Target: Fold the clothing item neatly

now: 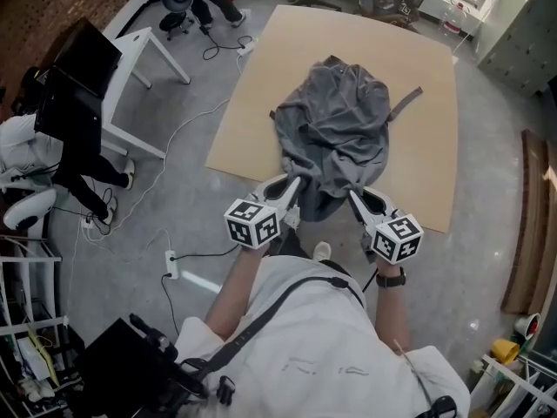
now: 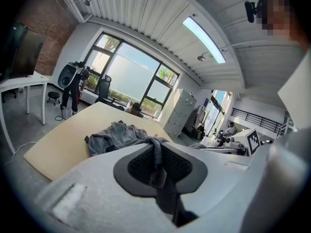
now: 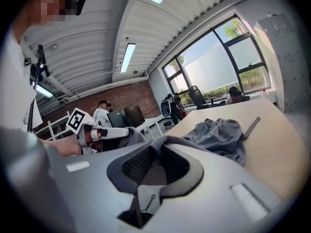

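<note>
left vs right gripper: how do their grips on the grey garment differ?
The left gripper pinches a narrow, bunched fold of the grey garment; the right gripper clamps a flatter, wider layer. The left gripper takes the near edge's left side, the right gripper its right side. Shared: both are shut on cloth, held up by the tan board's near edge, with the rest heaped on it.

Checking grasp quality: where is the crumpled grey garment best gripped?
The crumpled grey fabric garment is best taken at its near edge, from the person's side: it lies bunched farther out, and left gripper and right gripper pinch there.
</note>
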